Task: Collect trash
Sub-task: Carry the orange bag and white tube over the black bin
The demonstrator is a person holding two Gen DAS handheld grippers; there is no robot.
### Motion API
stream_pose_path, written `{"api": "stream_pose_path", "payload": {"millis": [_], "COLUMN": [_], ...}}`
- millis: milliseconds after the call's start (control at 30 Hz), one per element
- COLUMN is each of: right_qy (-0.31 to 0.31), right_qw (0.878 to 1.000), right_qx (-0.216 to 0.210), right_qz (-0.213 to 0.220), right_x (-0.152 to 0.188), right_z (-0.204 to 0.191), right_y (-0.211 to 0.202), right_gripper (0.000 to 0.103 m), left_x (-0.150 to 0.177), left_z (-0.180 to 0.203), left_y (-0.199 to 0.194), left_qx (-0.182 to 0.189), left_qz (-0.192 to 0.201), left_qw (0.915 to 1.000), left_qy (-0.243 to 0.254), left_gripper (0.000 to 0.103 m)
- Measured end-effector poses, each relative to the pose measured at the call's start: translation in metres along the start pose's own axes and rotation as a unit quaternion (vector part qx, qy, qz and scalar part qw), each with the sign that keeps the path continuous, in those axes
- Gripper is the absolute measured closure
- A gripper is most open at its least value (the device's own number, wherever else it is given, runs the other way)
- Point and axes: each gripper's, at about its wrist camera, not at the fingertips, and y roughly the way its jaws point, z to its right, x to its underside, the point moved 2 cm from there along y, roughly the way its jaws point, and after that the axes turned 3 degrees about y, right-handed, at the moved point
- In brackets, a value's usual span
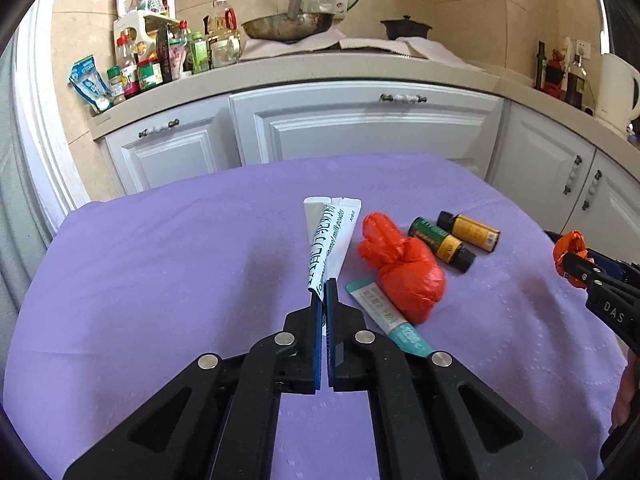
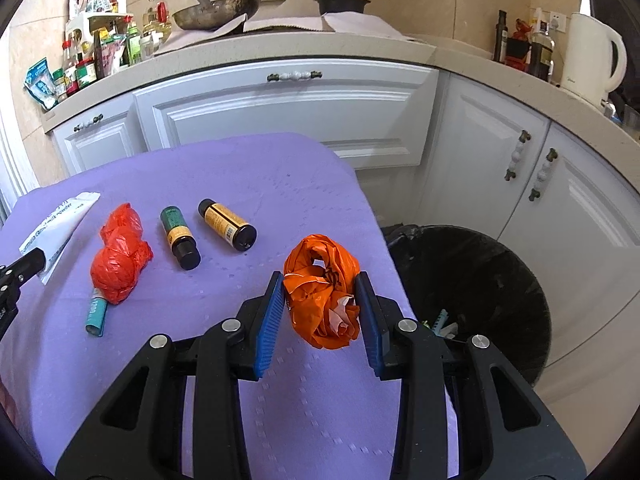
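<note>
- My left gripper [image 1: 323,292] had its blue pads almost together, pinching the bottom end of a white sachet [image 1: 329,236]; I read "milk powder" along it, while the bolder print stayed illegible to me.
- My right gripper [image 2: 320,296] stood partly open around a crumpled orange bag [image 2: 322,300], a pad pressing each side, the bundle lifted off the purple cloth [image 2: 248,168].
- Only the right wrist view showed the black-lined trash bin [image 2: 500,280] at 3 o'clock from that gripper, on the floor just beside the table, with scraps lying inside.
- From the left view the bin was out of sight; the right gripper [image 1: 576,270] appeared at 3 o'clock, with "DAS" on its black body.
- A knotted red bag [image 1: 400,268] lay at 1 o'clock from the left fingers, touching a teal and white tube [image 1: 386,318]; in the right view that tube [image 2: 96,316] read "1200".
- Beyond the red bag lay a green-labelled bottle [image 1: 440,242] and a yellow-labelled bottle [image 1: 470,231], side by side; their print was too small for me to read.
- A white kettle [image 2: 592,56] stood on the counter at 1 o'clock in the right view.
</note>
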Motion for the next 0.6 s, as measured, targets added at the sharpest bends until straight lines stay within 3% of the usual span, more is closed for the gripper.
{"api": "stream_pose_path", "payload": {"millis": [233, 600], "right_qy": [0.010, 0.049], "right_qw": [1.000, 0.996], "right_qx": [0.022, 0.070], "right_qz": [0.017, 0.036], "right_x": [0.005, 0.014], "right_z": [0.016, 0.073], "right_y": [-0.024, -0.052], "right_gripper": [0.068, 0.068], "left_x": [-0.005, -0.013], "left_z": [0.021, 0.100], "left_y": [-0.026, -0.041], "left_qx": [0.028, 0.096], "left_qz": [0.029, 0.056], "left_qw": [0.9992, 0.9928], "left_qy": [0.005, 0.043], "left_gripper": [0.101, 0.101]}}
